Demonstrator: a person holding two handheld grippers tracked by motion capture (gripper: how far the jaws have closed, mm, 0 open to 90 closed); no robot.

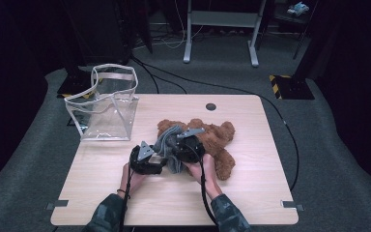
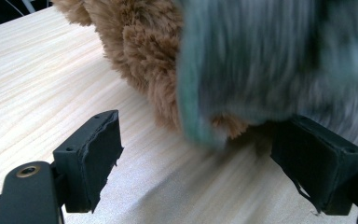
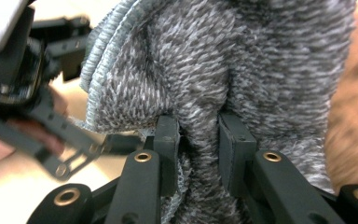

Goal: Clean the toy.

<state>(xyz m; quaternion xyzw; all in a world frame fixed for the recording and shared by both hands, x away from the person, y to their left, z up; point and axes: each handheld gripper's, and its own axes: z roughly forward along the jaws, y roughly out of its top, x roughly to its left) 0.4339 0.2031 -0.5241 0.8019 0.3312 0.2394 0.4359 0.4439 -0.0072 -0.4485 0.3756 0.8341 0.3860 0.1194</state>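
A brown teddy bear (image 1: 218,141) lies in the middle of the wooden table (image 1: 251,188), with a grey knitted garment (image 1: 166,141) over its left part. My right gripper (image 3: 199,140) is shut on a fold of that grey knit (image 3: 242,70), which bulges up between its pads; in the high view the right gripper (image 1: 178,145) sits on the bear's middle. My left gripper (image 2: 209,158) stands open just above the tabletop, its jaws wide apart. The bear's fur (image 2: 140,51) and the garment's blurred lower edge (image 2: 261,60) hang just beyond them. From above, the left gripper (image 1: 158,162) lies beside the garment's left edge.
A clear plastic tote bag (image 1: 107,104) with pale trim stands upright at the table's back left corner. A round cable hole (image 1: 210,106) sits near the far edge. Cables trail from both grippers toward the person's forearms at the near edge.
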